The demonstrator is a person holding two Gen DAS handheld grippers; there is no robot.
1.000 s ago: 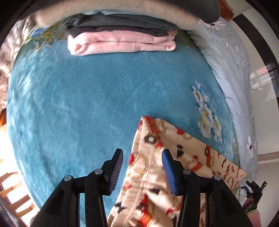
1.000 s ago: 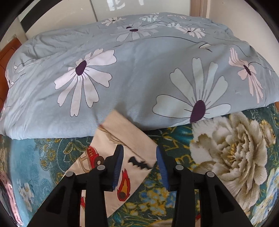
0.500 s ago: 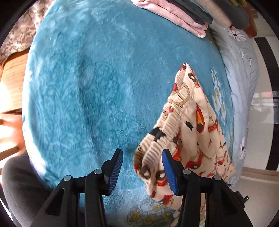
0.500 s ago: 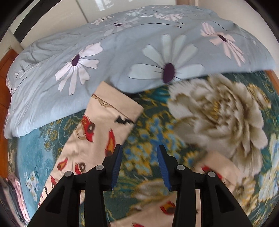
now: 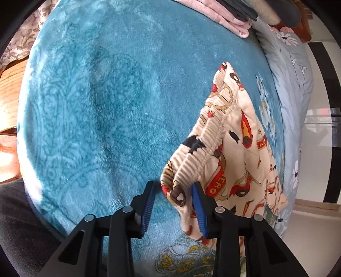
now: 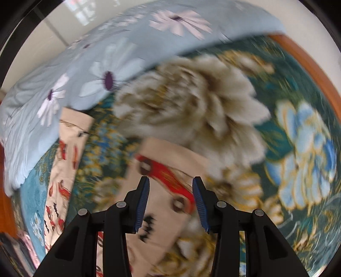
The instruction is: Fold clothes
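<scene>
Beige children's trousers printed with red cars lie on the teal plush blanket (image 5: 102, 110). In the left wrist view their ribbed waistband (image 5: 198, 153) runs toward my left gripper (image 5: 173, 204), which is open with the waistband corner between its jaws. In the blurred right wrist view my right gripper (image 6: 170, 202) is open over one trouser leg (image 6: 164, 170); the other leg (image 6: 68, 149) lies to the left.
A stack of folded clothes, pink (image 5: 226, 15) under dark, sits at the far end of the blanket. A light-blue daisy duvet (image 6: 102, 64) lies along the trousers' far side. The wooden bed edge (image 6: 307, 64) shows at right.
The left gripper swung from the trousers' side to the waistband corner and came closer. The right gripper moved from the far leg's hem to the near leg; its view is motion-blurred.
</scene>
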